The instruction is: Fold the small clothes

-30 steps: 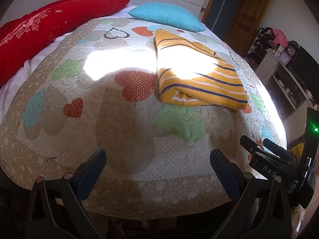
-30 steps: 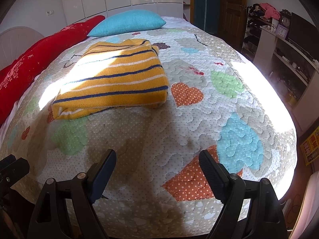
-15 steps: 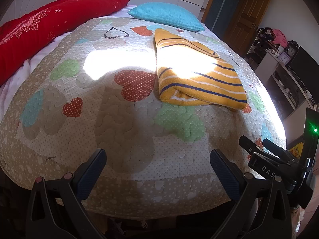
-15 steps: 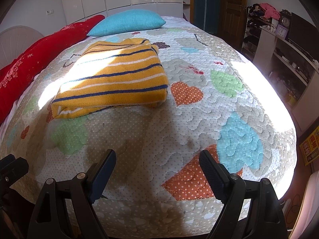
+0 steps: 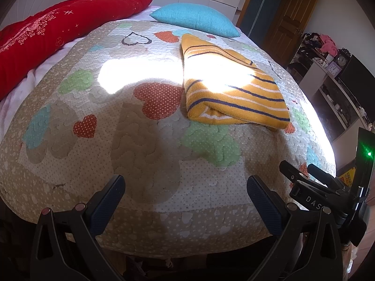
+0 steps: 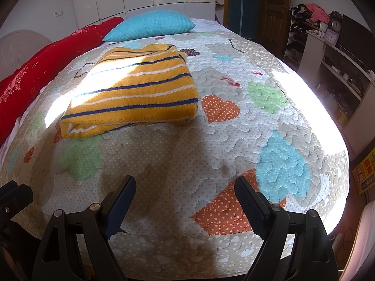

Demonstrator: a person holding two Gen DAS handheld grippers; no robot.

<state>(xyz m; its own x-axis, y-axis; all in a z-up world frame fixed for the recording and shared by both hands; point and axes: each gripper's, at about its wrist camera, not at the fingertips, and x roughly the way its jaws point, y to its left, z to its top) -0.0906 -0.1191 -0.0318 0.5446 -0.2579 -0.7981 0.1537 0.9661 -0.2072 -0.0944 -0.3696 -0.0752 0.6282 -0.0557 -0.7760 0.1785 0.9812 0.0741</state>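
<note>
Beyond the quilt's green heart patch (image 5: 211, 144), my folded striped yellow sweater (image 5: 232, 89) lies flat, apparently finished; I hold both left gripper (image 5: 185, 193) and right gripper (image 6: 185, 193) jaws apart, empty, clear of it.

1. A bed carries a heart-patterned quilt (image 6: 234, 126).
2. A folded yellow striped garment (image 6: 136, 93) lies on the quilt, at 11 o'clock.
3. A turquoise pillow (image 6: 150, 27) lies at 12 o'clock.
4. A red blanket (image 5: 56, 37) lies at 10 o'clock.
</note>
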